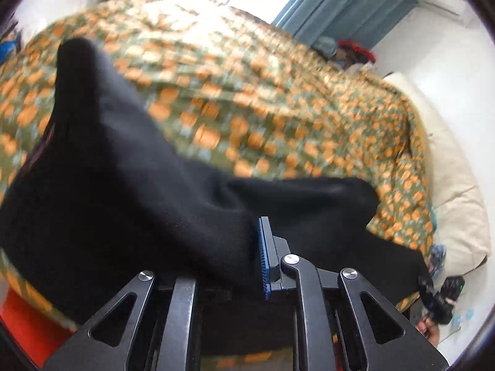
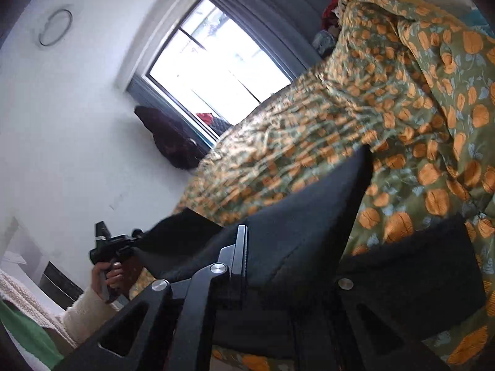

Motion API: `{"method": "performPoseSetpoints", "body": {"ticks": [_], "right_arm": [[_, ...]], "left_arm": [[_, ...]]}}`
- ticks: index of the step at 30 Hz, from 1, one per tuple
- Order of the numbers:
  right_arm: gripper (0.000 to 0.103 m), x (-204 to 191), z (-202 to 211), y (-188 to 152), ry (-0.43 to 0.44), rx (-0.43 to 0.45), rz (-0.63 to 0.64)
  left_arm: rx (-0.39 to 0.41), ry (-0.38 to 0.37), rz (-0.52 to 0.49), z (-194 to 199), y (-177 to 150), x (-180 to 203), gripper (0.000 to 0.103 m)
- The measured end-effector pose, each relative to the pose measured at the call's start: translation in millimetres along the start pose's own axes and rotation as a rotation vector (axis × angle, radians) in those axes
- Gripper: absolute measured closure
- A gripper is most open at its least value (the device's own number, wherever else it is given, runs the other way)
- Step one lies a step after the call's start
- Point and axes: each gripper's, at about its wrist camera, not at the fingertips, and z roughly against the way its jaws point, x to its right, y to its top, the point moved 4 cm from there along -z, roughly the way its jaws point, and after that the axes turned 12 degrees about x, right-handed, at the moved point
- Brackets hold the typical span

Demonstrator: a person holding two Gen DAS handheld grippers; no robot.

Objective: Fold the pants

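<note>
Black pants (image 1: pixel 123 185) hang lifted above a bed with a green, orange-flowered cover (image 1: pixel 247 77). My left gripper (image 1: pixel 250 256) is shut on the cloth. Its blue-padded finger (image 1: pixel 264 259) shows, and the other finger is buried under the fabric. In the right wrist view the pants (image 2: pixel 309 216) drape over my right gripper (image 2: pixel 263 256), which is shut on them with only one finger (image 2: pixel 241 253) visible. The cloth stretches between both grippers. The left gripper (image 2: pixel 114 247) shows in a hand with a cream sleeve. The right gripper (image 1: pixel 439 296) appears at the left view's lower right.
The flowered cover (image 2: pixel 402 92) fills the bed. A cream pillow (image 1: pixel 458 191) lies at its right edge. A window (image 2: pixel 216 71) with blue curtains (image 1: pixel 340 3) is behind the bed, with piled clothes (image 1: pixel 349 49) beside it. A dark garment (image 2: pixel 167 136) hangs on the white wall.
</note>
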Motion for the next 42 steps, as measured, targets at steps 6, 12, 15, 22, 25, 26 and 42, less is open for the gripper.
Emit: {"method": "performPoseSetpoints", "body": {"ticks": [6, 12, 15, 22, 25, 26, 42], "right_arm": [[0.086, 102.7, -26.7, -74.5, -0.349, -0.225, -0.077], [0.043, 102.2, -1.4, -75.9, -0.249, -0.085, -0.252], [0.042, 108.5, 12.2, -74.5, -0.240, -0.023, -0.322], [0.091, 115.4, 41.2, -52.0, -0.432, 0.076, -0.186], [0.092, 112.1, 48.3, -42.7, -0.605, 0.080, 0.000], [0.092, 117.2, 50.1, -44.2, -0.651, 0.068, 0.030], [0.091, 131.0, 40.5, -54.1, -0.745, 0.045, 0.059]], "left_arm": [[-0.196, 0.092, 0.071, -42.6, -107.6, -39.7, 0.094], [-0.192, 0.089, 0.015, -39.4, -103.3, -22.8, 0.094], [-0.192, 0.096, 0.008, -39.2, -105.4, -20.4, 0.094], [-0.199, 0.062, -0.036, -39.6, -115.9, 12.0, 0.091], [-0.227, 0.031, -0.096, -47.0, -127.0, 33.3, 0.089], [-0.235, 0.035, -0.122, -50.2, -132.0, 40.0, 0.086], [-0.219, 0.081, -0.240, -56.9, -145.9, 47.0, 0.094]]}}
